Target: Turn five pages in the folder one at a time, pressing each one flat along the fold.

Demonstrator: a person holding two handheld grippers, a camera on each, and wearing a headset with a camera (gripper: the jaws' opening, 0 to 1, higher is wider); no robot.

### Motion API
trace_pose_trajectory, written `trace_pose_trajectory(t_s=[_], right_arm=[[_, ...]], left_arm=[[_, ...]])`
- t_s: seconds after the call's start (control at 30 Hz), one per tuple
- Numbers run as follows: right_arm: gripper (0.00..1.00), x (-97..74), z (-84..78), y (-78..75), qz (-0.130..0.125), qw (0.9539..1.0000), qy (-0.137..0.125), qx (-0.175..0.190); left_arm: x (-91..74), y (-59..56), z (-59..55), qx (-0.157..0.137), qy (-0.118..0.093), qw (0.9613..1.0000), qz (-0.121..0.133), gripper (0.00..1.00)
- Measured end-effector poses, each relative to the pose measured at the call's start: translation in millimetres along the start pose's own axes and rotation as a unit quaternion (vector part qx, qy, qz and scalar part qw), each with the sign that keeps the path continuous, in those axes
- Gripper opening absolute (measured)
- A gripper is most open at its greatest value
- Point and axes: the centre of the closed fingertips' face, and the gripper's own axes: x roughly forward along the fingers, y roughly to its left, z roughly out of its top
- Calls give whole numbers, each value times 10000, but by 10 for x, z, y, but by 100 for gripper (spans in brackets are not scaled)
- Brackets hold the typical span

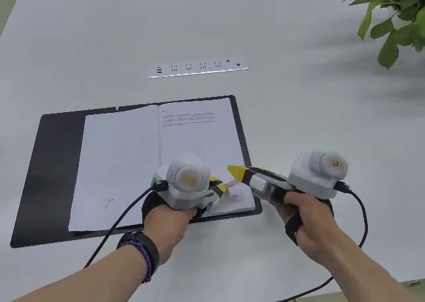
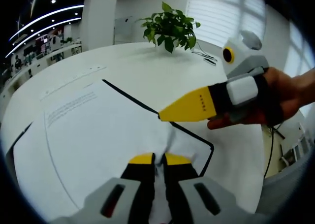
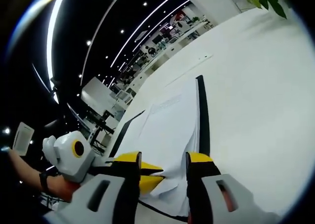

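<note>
A black folder point(image 1: 53, 176) lies open on the white table, with white pages on both sides; the right page point(image 1: 199, 133) carries a few printed lines at its top. My left gripper point(image 1: 216, 188) sits at that page's near right corner. Its yellow jaws point(image 2: 159, 159) are shut on the lifted corner of the page point(image 2: 98, 130). My right gripper point(image 1: 236, 172) hovers just right of it over the folder's right edge, pointing left. In its own view its jaws point(image 3: 164, 159) stand open above the page corner point(image 3: 172, 135), with nothing between them.
A power strip point(image 1: 198, 68) lies flat on the table beyond the folder. A green potted plant point(image 1: 395, 16) stands at the far right corner. Black cables trail from both grippers toward the near table edge. Bare table surrounds the folder.
</note>
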Motion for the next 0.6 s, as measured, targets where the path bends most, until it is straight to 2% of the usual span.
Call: trace_pose_trajectory(t_s=[0.13,0.27,0.4,0.6], right_arm=[[33,29,-11,-19,9,9999,4,123],[27,38,-69,-35,-31,9998,45,208],[23,-12,-92,-20,-80,9996,-38,269],[11,-80,-159,71,-36,9996,-62,277]], left_arm=[[2,6,-1,-73,-7,10000,-27,5],[-3,-4,7,-202,40,9997,-108,7],[-54,-81,26,-289,191,9991,-229,19],[-226,-148,113,-345,-5,9992,-196,29]])
